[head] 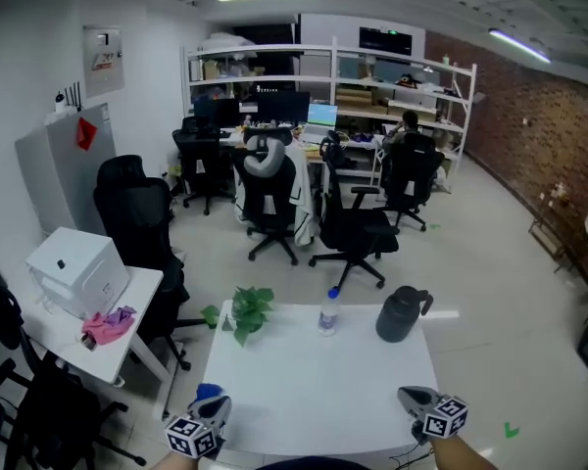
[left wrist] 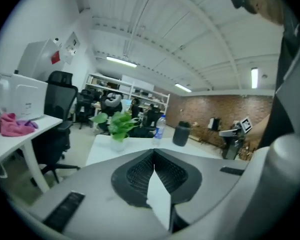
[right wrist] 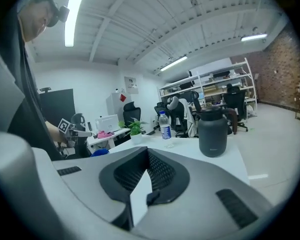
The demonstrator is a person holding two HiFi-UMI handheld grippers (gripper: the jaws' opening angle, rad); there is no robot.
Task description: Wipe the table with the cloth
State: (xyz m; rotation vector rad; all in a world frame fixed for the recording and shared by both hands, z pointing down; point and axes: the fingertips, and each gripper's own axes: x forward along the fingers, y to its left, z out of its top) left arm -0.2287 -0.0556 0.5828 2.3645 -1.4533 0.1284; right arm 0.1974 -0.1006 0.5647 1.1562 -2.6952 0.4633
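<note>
A pink cloth (head: 108, 326) lies crumpled on the white side desk (head: 78, 346) at the left, beside a white box (head: 76, 272); it also shows in the left gripper view (left wrist: 15, 125). A small blue thing (head: 208, 393), perhaps another cloth, sits at the front left corner of the white table (head: 323, 390). My left gripper (head: 216, 409) hovers just behind it; its jaws meet with nothing between them (left wrist: 154, 156). My right gripper (head: 416, 398) hangs over the table's front right corner, also shut and empty (right wrist: 147, 154).
At the table's far edge stand a potted plant (head: 247, 309), a water bottle (head: 328, 311) and a black kettle (head: 400, 313). Black office chairs (head: 358, 225) stand beyond the table and beside the side desk. Desks and shelves fill the back of the room.
</note>
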